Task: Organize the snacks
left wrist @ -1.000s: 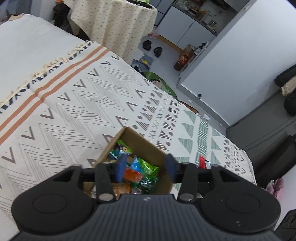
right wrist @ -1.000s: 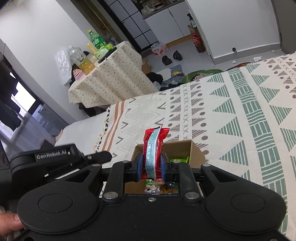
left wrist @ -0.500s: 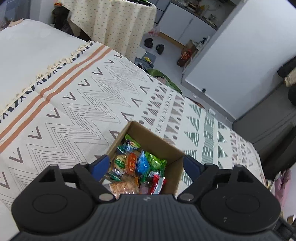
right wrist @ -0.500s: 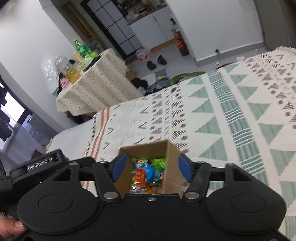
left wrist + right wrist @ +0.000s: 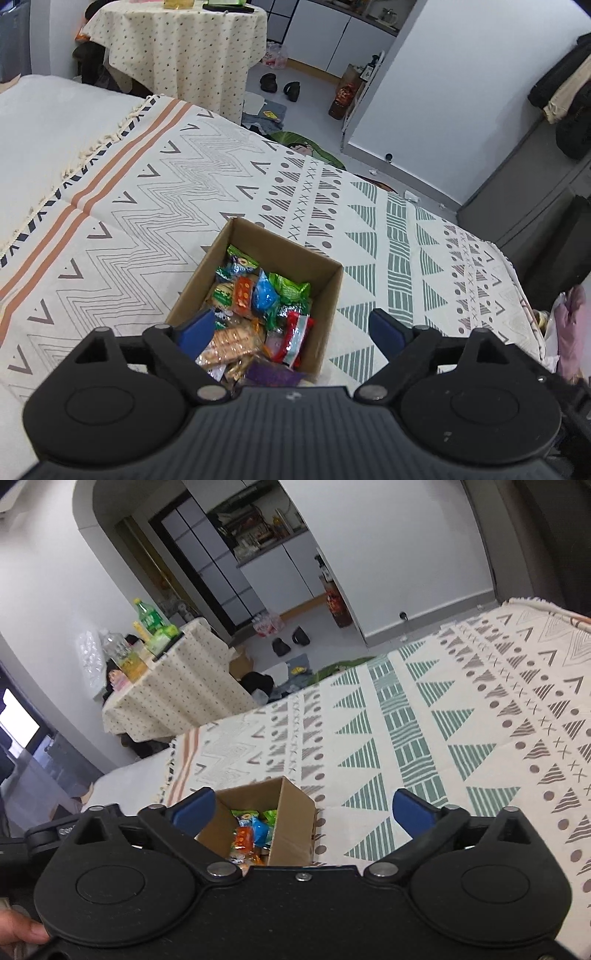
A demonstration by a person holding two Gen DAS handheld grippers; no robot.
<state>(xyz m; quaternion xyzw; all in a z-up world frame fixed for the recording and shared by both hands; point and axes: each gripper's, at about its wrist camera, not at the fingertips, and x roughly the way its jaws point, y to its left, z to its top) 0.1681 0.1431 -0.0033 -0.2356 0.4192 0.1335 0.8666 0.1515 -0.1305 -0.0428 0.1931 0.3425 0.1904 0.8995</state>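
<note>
The left tongs (image 5: 291, 326) are spread wide and hold nothing, hanging over the near end of the cardboard box (image 5: 325, 295) at lower centre of the frame. The box sits on the patterned bedspread (image 5: 147, 206), its long axis running from the lower edge toward the upper left. Snack packets (image 5: 258, 306) fill it; a red packet (image 5: 293, 338) lies lengthwise against the right wall. The right tongs (image 5: 301, 808) are spread too, empty, above the box (image 5: 291, 819).
</note>
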